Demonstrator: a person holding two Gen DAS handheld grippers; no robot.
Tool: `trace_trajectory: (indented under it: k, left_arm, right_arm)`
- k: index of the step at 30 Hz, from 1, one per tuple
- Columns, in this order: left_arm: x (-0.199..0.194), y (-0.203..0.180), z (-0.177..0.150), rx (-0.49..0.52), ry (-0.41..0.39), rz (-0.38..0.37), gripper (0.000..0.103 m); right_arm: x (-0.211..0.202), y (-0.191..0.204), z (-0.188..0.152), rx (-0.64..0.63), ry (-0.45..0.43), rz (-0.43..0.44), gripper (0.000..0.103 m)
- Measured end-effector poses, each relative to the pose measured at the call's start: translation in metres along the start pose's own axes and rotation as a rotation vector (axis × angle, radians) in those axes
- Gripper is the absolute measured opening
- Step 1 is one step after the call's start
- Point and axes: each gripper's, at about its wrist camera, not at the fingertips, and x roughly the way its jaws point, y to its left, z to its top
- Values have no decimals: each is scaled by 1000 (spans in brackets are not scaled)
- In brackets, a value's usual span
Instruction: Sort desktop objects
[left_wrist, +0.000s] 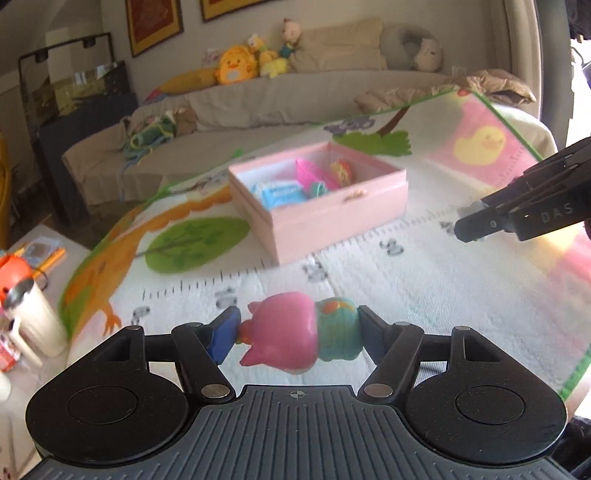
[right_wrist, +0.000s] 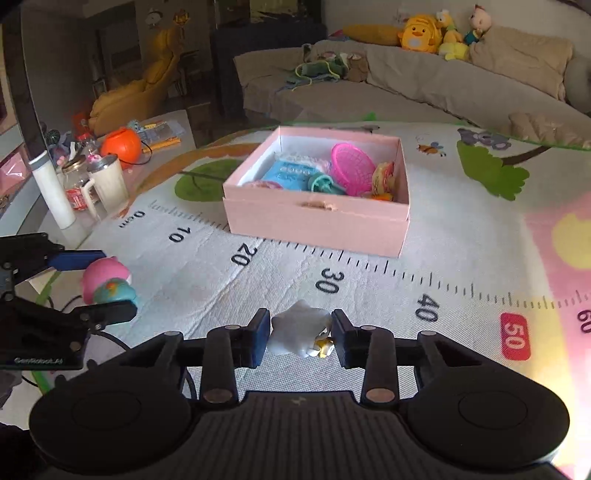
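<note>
My left gripper (left_wrist: 297, 334) is shut on a pink and teal toy figure (left_wrist: 295, 332) and holds it above the play mat; it shows too in the right wrist view (right_wrist: 107, 282). My right gripper (right_wrist: 300, 332) is shut on a small white toy (right_wrist: 299, 330) with a yellow bit, just above the mat. The open pink box (left_wrist: 332, 218) stands ahead of both grippers, also in the right wrist view (right_wrist: 317, 221). It holds a blue packet (right_wrist: 290, 171), a pink basket (right_wrist: 351, 168) and other small toys.
The printed play mat (right_wrist: 369, 280) with a ruler scale covers the table. At its left edge stand a cream mug (right_wrist: 109, 182), a jar (right_wrist: 75, 184), a white tube (right_wrist: 51, 188) and an orange pumpkin pot (right_wrist: 120, 146). A sofa with plush toys (right_wrist: 424, 33) lies behind.
</note>
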Motion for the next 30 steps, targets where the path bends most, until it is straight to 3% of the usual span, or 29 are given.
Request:
trace_trajectory:
  k: [5,9,12,13,15,16,19,23,28,30]
  left_arm:
    - [8,-5,72,92,-173,32,74]
    - [55,-5,131,74,-258,84,78]
    - [102,5,155,-5,-241,123,95]
    - [111,11,155,-40,-214,118,95]
    - [115,19,141,-90,-176,90,97]
    - [113,22,130,-94,-169,82,99]
    - [105,22,92,-88,-135,132,102]
    - [94,22,44,-187,-35,108,103]
    - [84,18,0,-260,76,92,103]
    - [82,17,-9,-282,70,123,103]
  right_arm:
    - [-58,-19,60,5,-184,-15,36]
    - [-48,-37,131,33,-269,-31,36]
    - [-10,-48,174,63,-298,-57,43]
    - [7,-53,185,82,-287,-63,51]
    - [31,-65,193,144,-270,-76,53]
    - [39,-71,191,169,-261,-57,53]
    - [53,-83,169,228,-264,-40,68]
    - [61,-84,123,270,-221,-39,75]
    - [57,-49,45,224,-159,-65,103]
    - [60,-34,17,203,-125,-89,103]
